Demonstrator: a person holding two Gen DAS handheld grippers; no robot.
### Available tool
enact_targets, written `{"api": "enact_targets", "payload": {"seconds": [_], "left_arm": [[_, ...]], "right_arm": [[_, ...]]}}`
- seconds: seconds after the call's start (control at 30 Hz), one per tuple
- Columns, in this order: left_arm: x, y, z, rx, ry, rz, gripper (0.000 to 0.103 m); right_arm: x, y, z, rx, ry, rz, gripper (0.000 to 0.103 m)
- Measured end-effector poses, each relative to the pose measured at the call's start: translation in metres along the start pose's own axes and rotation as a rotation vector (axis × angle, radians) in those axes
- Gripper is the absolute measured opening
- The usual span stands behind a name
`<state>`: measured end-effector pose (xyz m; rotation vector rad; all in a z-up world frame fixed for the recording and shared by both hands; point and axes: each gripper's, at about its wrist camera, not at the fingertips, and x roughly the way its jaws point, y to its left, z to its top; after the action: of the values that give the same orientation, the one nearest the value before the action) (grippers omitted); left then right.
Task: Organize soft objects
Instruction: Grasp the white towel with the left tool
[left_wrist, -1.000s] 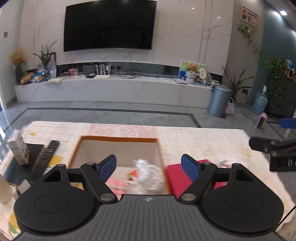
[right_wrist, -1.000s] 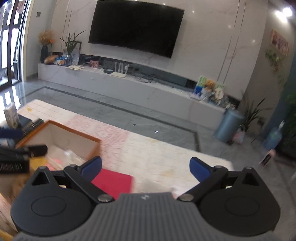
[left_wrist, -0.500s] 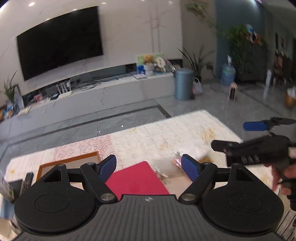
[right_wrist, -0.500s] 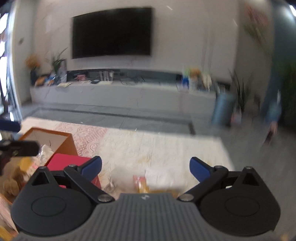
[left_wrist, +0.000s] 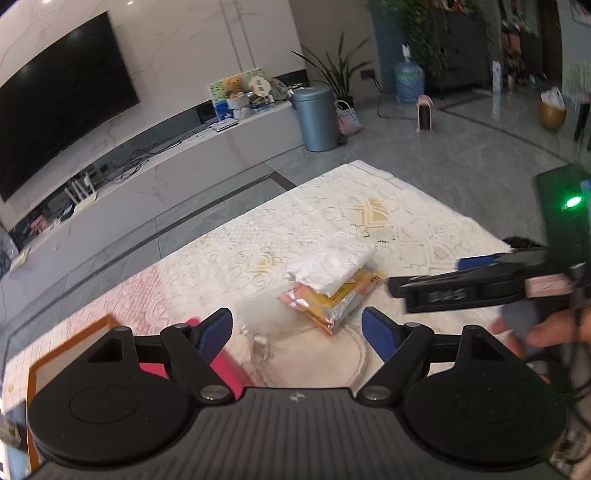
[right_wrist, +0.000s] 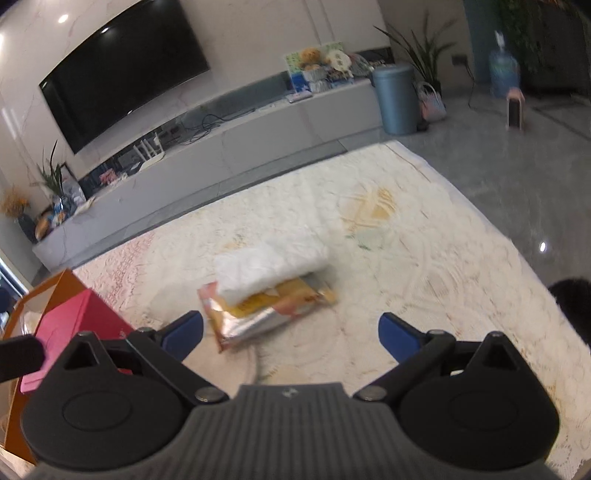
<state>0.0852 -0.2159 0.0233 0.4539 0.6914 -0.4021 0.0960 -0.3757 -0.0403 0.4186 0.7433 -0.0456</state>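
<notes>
We count two soft things stacked on the lace-covered tabletop (right_wrist: 424, 266): one puffy white folded pad (right_wrist: 271, 264) lying atop one crinkly yellow-and-foil snack packet (right_wrist: 269, 314), whose far half it hides. Our left gripper (left_wrist: 297, 330) and right gripper (right_wrist: 290, 332) both hover before the pair with jaws released. One red flat box (right_wrist: 70, 321) and one orange-rimmed box (left_wrist: 70, 343) sit cut off at left; motion blur smears the packet's print.

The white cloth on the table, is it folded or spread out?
Folded. The white cloth shows a thick rounded edge and lies as a compact bundle on top of a yellow packet.
</notes>
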Motion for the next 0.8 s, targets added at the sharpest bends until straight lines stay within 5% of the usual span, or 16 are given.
{"api": "enact_targets", "payload": {"seconds": [0.23, 0.33, 0.5, 0.8], "left_arm": [[0.065, -0.037, 0.01, 0.162, -0.013, 0.13, 0.094], [0.094, -0.057, 0.011, 0.298, -0.007, 0.11, 0.093], [0.129, -0.078, 0.016, 0.423, -0.008, 0.078, 0.093], [0.175, -0.083, 0.023, 0.422, 0.072, -0.024, 0.093]], "right_arm": [[0.003, -0.043, 0.012, 0.155, -0.037, -0.063, 0.099], [0.004, -0.048, 0.014, 0.146, -0.048, -0.133, 0.099], [0.022, -0.066, 0.029, 0.177, -0.004, -0.076, 0.099], [0.035, -0.075, 0.026, 0.23, 0.035, -0.102, 0.099]]}}
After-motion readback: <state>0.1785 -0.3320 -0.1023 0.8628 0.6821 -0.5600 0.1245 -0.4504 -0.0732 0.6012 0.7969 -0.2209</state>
